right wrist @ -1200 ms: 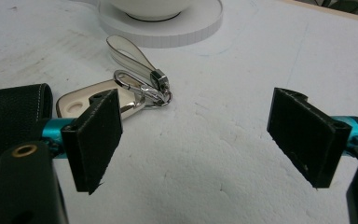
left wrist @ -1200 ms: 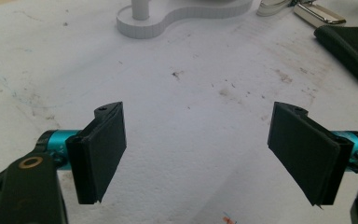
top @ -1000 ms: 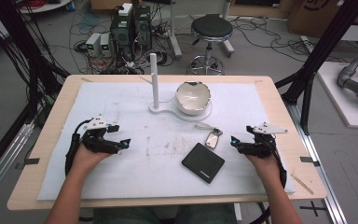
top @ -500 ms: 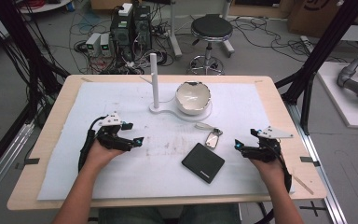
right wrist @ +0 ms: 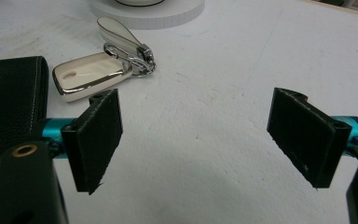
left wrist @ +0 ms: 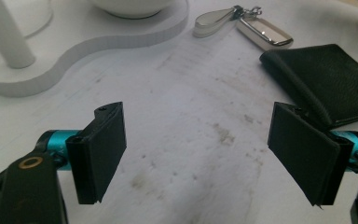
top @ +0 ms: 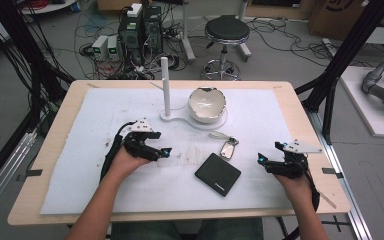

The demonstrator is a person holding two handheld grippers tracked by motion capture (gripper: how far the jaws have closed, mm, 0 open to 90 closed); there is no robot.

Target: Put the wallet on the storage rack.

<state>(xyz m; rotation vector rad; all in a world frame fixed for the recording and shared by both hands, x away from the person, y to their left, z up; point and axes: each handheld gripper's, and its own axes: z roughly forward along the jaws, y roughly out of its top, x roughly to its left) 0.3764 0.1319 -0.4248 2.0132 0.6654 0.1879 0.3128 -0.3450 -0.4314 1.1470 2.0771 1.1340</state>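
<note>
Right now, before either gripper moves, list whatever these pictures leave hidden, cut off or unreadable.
- Wallet: the lettering on it is cut by the right edge of the left gripper view; too small in the high view.
- Bowl: its inside bottom is hidden by its own near wall in the high view; the top edge of both gripper views cuts it.
- Key fob: any markings are too small to read.

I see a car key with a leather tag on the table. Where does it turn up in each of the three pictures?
High view: car key centre-right, above the wallet.
Left gripper view: top right, above the wallet.
Right gripper view: upper left, beside the wallet.
Shared landmark: the wallet.
</note>
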